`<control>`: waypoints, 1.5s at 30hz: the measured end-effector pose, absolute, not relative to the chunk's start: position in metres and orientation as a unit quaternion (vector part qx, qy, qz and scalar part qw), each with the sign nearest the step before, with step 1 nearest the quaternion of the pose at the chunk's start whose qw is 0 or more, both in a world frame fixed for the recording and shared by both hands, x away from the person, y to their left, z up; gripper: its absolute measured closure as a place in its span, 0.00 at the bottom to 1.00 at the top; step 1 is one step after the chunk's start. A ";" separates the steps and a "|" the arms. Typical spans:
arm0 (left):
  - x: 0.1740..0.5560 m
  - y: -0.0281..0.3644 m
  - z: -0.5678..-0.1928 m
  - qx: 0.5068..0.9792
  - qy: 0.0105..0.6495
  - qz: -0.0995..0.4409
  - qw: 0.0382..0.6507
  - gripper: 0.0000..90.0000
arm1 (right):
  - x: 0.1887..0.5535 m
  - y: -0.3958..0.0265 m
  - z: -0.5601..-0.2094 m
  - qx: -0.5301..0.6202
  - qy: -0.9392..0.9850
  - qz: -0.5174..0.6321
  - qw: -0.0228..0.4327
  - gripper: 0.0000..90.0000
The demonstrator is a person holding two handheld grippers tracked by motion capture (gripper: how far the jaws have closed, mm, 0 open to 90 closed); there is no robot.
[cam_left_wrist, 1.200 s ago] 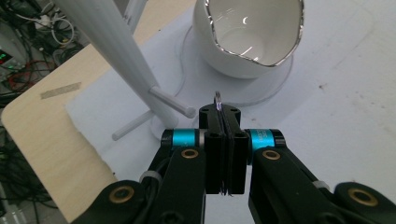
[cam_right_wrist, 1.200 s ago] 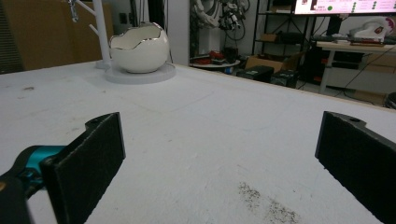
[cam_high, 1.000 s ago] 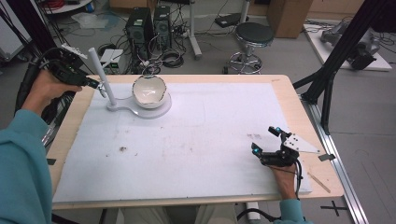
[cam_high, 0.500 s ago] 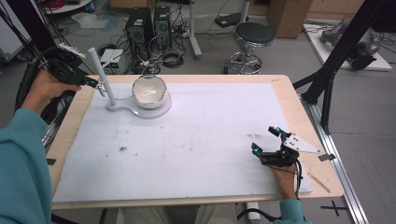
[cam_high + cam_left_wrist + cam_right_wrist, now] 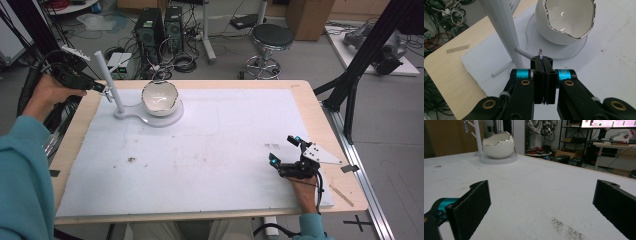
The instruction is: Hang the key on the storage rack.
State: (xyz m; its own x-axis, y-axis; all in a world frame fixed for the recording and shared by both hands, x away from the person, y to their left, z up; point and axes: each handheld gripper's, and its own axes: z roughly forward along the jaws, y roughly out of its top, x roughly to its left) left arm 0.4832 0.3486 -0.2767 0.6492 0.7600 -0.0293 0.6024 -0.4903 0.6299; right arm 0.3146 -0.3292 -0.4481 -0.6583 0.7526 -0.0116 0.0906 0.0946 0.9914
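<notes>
White foam mat [image 5: 210, 150] covers the wooden table [image 5: 320, 115]. At far left stands a white jewellery stand [image 5: 111, 87]: upright post w/ short pegs, round base holding an egg-shaped white bowl [image 5: 160, 97] w/ a silver rim.

My left gripper [image 5: 543, 64] is up at the post, jaws pressed tight together on a small metal ring [image 5: 540, 53], prob. part of an earring or clasp; only its top loop pokes out above the pads. It sits just beside a low peg [image 5: 524, 52] on the post, not yet hooked over it.

My right gripper [image 5: 286, 151] rests on the mat at near right, well apart from the stand, jaws spread wide, holding nothing.

Progress, as I judge it: the piece is picked up and brought to the stand. Left to do: slip the loop over a peg, let go, back off. Whether it touches the peg, can't tell.
</notes>
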 end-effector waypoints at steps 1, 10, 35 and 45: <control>0.484 0.349 -0.277 0.853 0.399 0.127 0.310 0.98 | 0.315 -0.329 -0.448 0.308 0.686 0.599 0.276 0.01; 0.487 0.349 -0.280 0.853 0.396 0.130 0.313 0.98 | 0.315 -0.329 -0.448 0.307 0.687 0.599 0.275 0.01; 0.489 0.358 -0.285 0.847 0.389 0.158 0.325 0.89 | 0.314 -0.329 -0.448 0.308 0.688 0.599 0.273 0.01; 0.486 0.361 -0.282 0.834 0.398 0.174 0.339 0.68 | 0.314 -0.329 -0.448 0.308 0.688 0.598 0.274 0.01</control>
State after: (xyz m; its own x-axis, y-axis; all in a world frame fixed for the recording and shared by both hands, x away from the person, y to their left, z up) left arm 0.4864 0.3613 -0.2819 0.6218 0.7829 0.0203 0.5464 -0.4522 0.7050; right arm 0.3140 -0.3285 -0.4480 -0.6599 0.7513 -0.0096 0.0951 0.0962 0.9908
